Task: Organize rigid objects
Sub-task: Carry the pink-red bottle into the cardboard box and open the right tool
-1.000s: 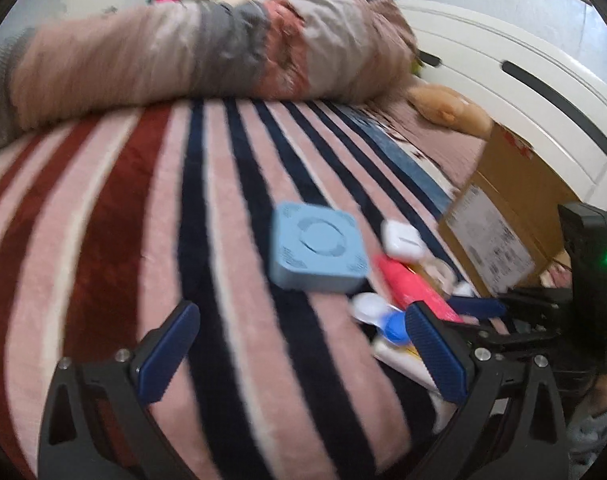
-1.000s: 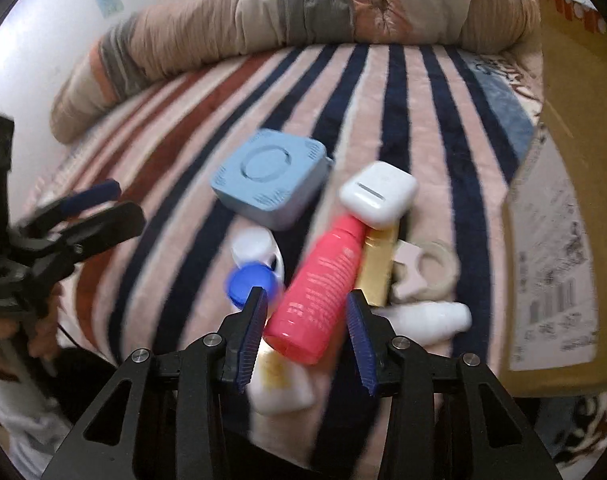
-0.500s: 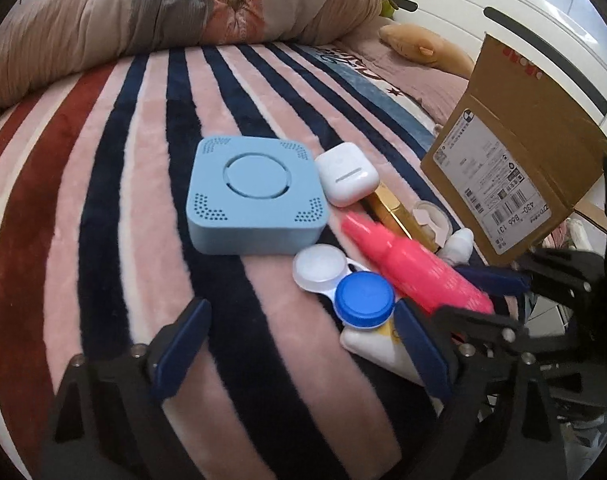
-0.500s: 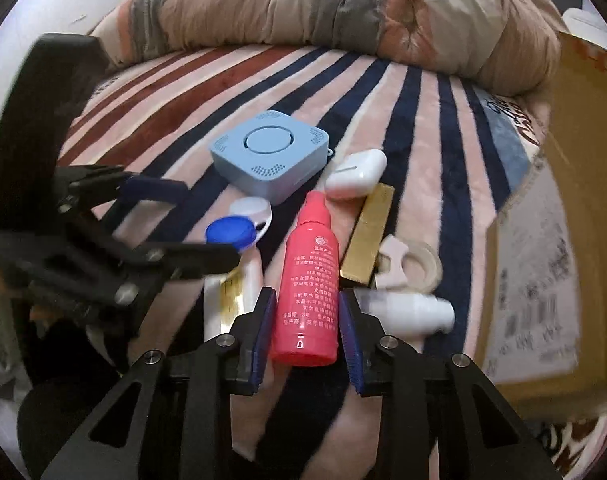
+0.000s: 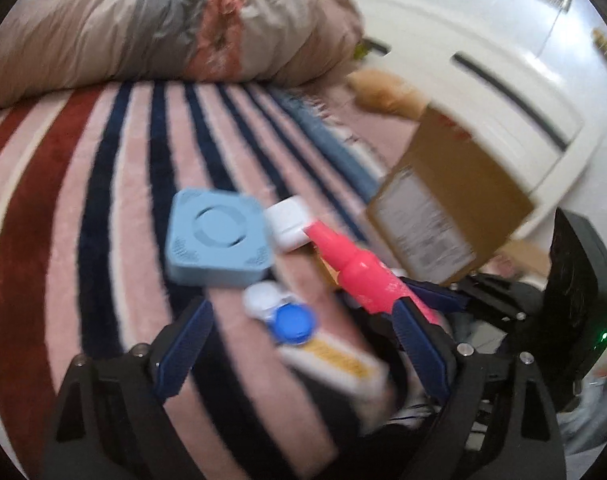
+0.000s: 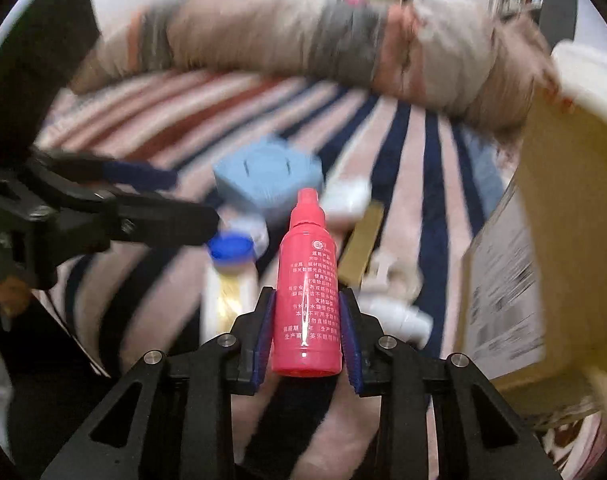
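Lifted since half a second ago, the pink bottle (image 6: 308,280) now rides clamped in the right claw (image 6: 306,334), clear of the bed (image 5: 115,208).
Cardboard box (image 6: 559,240) crowds its right; left claw (image 5: 299,354), spread wide, hovers over the contact-lens case (image 5: 281,314), striped blanket free beyond.

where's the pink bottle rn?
Pink bottle sits between the right gripper fingers, centre of the right wrist view, cap pointing toward the blue box. Cardboard box is to its right.
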Motion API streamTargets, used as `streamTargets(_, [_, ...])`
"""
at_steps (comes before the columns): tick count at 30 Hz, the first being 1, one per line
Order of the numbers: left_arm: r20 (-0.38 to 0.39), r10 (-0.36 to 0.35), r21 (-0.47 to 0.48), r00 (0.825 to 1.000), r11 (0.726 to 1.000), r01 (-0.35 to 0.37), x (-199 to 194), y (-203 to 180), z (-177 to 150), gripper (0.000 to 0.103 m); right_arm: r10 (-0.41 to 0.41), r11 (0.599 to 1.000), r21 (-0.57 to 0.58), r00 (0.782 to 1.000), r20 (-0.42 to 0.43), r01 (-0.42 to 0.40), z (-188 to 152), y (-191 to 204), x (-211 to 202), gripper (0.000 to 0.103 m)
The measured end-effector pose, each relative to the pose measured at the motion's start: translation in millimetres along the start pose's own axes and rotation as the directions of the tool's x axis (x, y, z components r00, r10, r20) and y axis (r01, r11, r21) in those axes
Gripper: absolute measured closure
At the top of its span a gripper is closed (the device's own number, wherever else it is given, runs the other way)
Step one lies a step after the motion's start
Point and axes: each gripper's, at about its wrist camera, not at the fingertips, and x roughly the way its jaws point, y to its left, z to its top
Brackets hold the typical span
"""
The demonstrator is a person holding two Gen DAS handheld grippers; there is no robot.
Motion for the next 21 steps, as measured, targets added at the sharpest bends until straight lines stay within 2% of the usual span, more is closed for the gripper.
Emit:
streamTargets(3, [0.058,-0.141,-0.025,0.988,0.989,0.143,-18.2,-6.1,15.1,0.013,0.049,0.999,-0.004,0.992,0.117,-0.049,11.6,3.9,-29.9,0.076])
streamTargets(5, [0.1,-0.175,-0.011,0.979,0.984,0.177,-31.3,-14.4,25.3,0.013,0.1,0.995,-0.014,0.981,0.169,-0.099,21.4,6.2,-46.4,0.076])
streamTargets(7, [0.125,-0.171,0.011,0.977,0.985,0.171,-40.7,-23.8,35.4,0.016,0.154,0.988,-0.015,0.965,0.213,-0.155,30.1,5.4,-62.0,0.076])
streamTargets(9, [0.131,-0.179,0.034,0.975,0.984,0.176,-46.3,-35.0,48.0,0.036,0.18,0.983,-0.016,0.953,0.242,-0.182,37.1,5.7,-70.4,0.076])
streamTargets(10, [0.132,-0.17,0.052,0.976,0.985,0.165,-47.8,-42.3,54.1,0.04,0.191,0.981,-0.014,0.945,0.264,-0.194,40.9,2.0,-78.3,0.076])
streamTargets(12, [0.137,-0.157,0.093,0.978,0.985,0.145,-50.6,-56.5,66.1,0.058,0.205,0.977,-0.001,0.935,0.29,-0.214,46.7,-4.4,-87.2,0.076])
streamTargets(16, [0.13,-0.139,0.182,0.982,0.977,0.115,-45.0,-97.2,87.1,0.061,0.224,0.966,0.05,0.92,0.321,-0.252,51.5,-35.5,-103.2,0.076])
streamTargets(21, [0.046,-0.137,0.268,0.989,0.956,0.12,0.5,-162.4,119.7,0.061,0.183,0.958,0.155,0.929,0.322,-0.243,44.4,-95.0,-125.9,0.076])
